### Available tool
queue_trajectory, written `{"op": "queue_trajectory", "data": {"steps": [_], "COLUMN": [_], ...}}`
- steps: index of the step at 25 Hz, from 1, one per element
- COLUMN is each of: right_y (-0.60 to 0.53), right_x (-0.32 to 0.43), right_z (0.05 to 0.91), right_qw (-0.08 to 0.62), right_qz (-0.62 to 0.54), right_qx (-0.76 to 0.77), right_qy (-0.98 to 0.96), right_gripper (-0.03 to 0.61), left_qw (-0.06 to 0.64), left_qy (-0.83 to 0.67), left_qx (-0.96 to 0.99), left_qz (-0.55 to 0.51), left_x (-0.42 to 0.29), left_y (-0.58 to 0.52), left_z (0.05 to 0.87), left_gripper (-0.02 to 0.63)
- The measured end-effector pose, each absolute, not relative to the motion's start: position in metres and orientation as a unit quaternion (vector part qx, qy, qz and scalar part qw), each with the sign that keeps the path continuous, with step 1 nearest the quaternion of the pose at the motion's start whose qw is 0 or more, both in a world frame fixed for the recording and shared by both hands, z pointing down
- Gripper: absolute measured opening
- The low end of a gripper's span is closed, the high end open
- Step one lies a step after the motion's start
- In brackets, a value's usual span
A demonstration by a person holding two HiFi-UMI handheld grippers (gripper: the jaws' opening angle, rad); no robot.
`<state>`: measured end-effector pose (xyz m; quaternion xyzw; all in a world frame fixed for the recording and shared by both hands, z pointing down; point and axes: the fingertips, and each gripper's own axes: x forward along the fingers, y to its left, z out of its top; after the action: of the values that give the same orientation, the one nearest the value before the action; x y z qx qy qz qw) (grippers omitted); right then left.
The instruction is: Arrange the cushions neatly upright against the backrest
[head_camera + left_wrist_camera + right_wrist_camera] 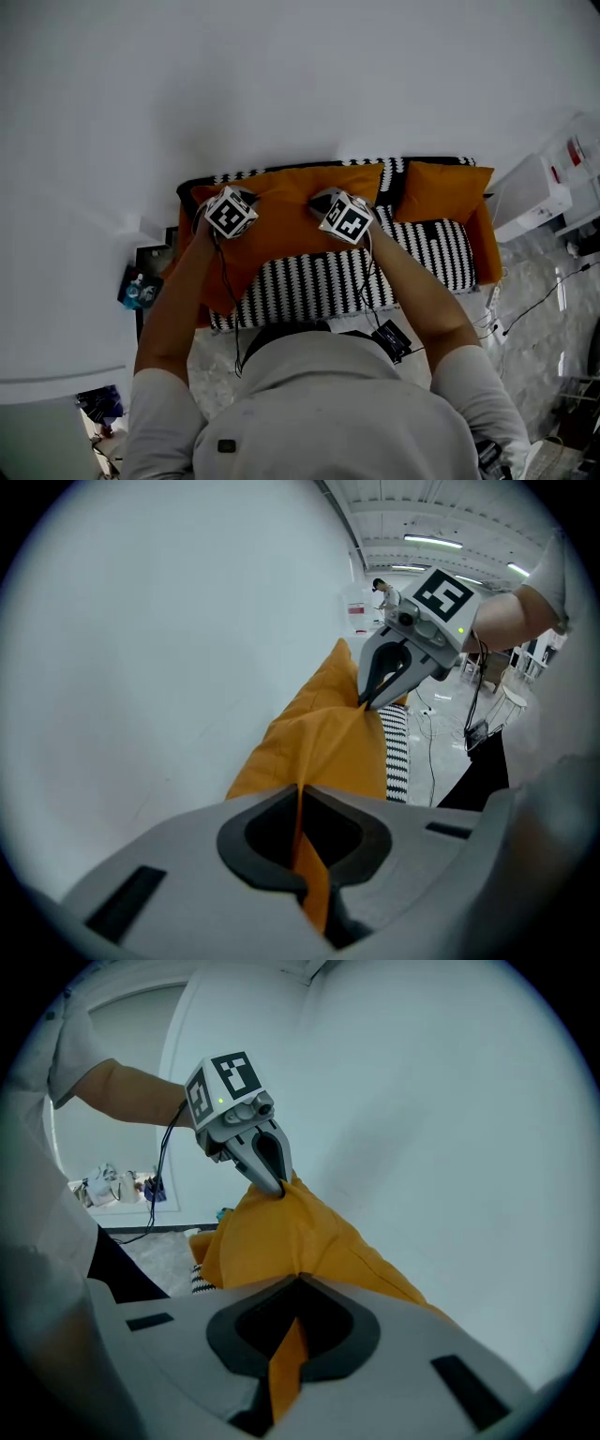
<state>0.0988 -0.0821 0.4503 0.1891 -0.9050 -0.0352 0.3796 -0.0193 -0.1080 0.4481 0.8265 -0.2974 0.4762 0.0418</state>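
The left end of the black-and-white zigzag-patterned sofa (427, 251) is covered by the large orange fabric cushion (286, 220), which lies across the seat and up toward the sofa's backrest (398, 167). The cushion's lower corner is partly hidden behind the person's left forearm. The person's shoulders cut off the sofa's front edge.

The left gripper (225, 212) is at the cushion's top edge toward the sofa's left end. Its fingers are pinched tight on a thin fold of the orange cloth. The right gripper (339, 217) is at the same edge nearer the sofa's middle, its fingers likewise clamped together on a ridge of fabric. Each gripper view shows the cloth pulled up into a peak at the other gripper's tips.

A smaller orange square cushion (442, 192) stands upright against the backrest at the sofa's right end, apart from the large one. Bare striped seat lies in front of it.

A plain white wall (281, 84) rises directly behind the sofa. On the floor to the sofa's right lie loose cables (539, 300). A dark object with blue parts (138, 289) at the sofa's left is too small to identify.
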Motion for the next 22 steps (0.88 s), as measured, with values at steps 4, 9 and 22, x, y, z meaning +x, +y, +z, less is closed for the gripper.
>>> {"op": "queue_trajectory", "data": {"steps": [4, 9, 22], "right_y": [-0.066, -0.064, -0.100], "right_x": [0.126, 0.146, 0.172], "right_z": [0.446, 0.447, 0.484], "right_qw": [0.379, 0.384, 0.399], "right_qz": [-0.032, -0.015, 0.032], "right_qx": [0.201, 0.216, 0.269], "right_qy": [-0.903, -0.897, -0.876], "right_gripper": [0.028, 0.028, 0.028], "left_qw": [0.037, 0.043, 0.066], "left_qy": [-0.294, -0.275, -0.213], "left_qx": [0.828, 0.839, 0.865], "left_qz": [0.476, 0.468, 0.449], "left_x": [0.008, 0.029, 0.055], "left_y": [-0.094, -0.093, -0.133], "left_z": [0.443, 0.444, 0.482], "left_gripper": [0.017, 0.017, 0.017]}}
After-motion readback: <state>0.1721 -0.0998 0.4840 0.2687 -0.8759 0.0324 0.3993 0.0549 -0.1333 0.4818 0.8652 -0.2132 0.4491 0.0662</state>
